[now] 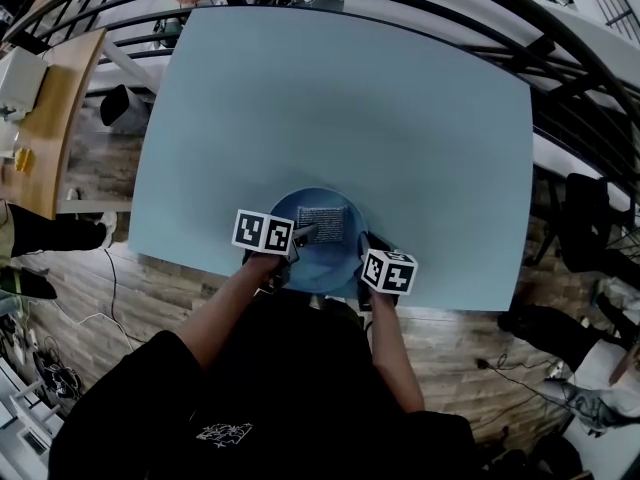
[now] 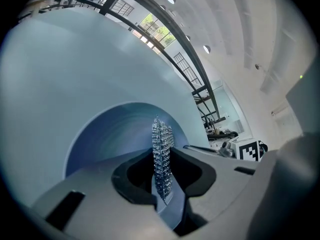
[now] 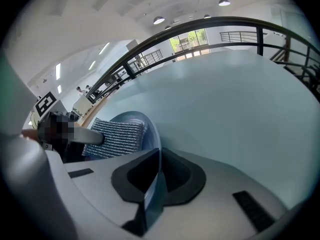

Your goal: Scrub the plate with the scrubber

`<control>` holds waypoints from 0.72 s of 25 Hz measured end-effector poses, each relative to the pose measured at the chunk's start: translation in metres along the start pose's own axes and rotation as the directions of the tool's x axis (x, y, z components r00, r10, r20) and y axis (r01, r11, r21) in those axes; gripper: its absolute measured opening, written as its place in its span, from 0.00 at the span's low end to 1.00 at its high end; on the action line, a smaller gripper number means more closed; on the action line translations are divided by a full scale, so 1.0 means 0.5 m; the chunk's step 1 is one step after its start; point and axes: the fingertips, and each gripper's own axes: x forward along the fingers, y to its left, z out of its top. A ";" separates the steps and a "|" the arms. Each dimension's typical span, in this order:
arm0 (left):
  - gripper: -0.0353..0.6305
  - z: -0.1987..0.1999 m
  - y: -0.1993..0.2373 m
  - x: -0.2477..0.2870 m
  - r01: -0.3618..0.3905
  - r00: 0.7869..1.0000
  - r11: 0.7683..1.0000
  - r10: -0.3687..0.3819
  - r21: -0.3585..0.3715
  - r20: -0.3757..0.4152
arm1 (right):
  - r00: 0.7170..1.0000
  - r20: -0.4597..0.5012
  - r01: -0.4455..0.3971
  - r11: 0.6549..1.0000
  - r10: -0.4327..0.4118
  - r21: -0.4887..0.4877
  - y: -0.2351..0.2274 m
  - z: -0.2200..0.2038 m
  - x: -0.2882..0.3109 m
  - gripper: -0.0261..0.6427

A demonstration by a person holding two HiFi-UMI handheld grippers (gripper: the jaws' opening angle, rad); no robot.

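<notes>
Found right gripper [image 1: 363, 248] clamped on the 4 o'clock rim of the round blue plate [image 1: 330, 268], steadying it. Found left gripper [image 1: 300, 236] pinching the rectangular silver mesh scrubber [image 1: 322, 223] by its 9 o'clock edge (pad apparently flat on the plate). Noted long axis running 9 to 3, away from left jaws. Beyond, pale blue table [image 1: 350, 98]. Expect strokes along that axis.
</notes>
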 end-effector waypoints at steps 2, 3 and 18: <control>0.19 0.009 0.007 -0.007 -0.020 1.000 1.000 0.020 0.000 0.011 | 1.000 0.001 -0.001 1.000 0.001 0.001 -0.001 0.001 0.000 0.07; 0.19 0.013 0.011 -0.012 -0.031 0.999 1.000 0.031 -0.001 0.015 | 1.000 0.002 -0.001 1.000 0.001 0.001 -0.002 0.001 0.000 0.07; 0.19 0.030 0.079 -0.117 -0.205 0.973 0.978 0.207 -0.030 0.102 | 1.000 -0.008 -0.025 0.999 0.024 -0.023 -0.003 0.004 0.000 0.07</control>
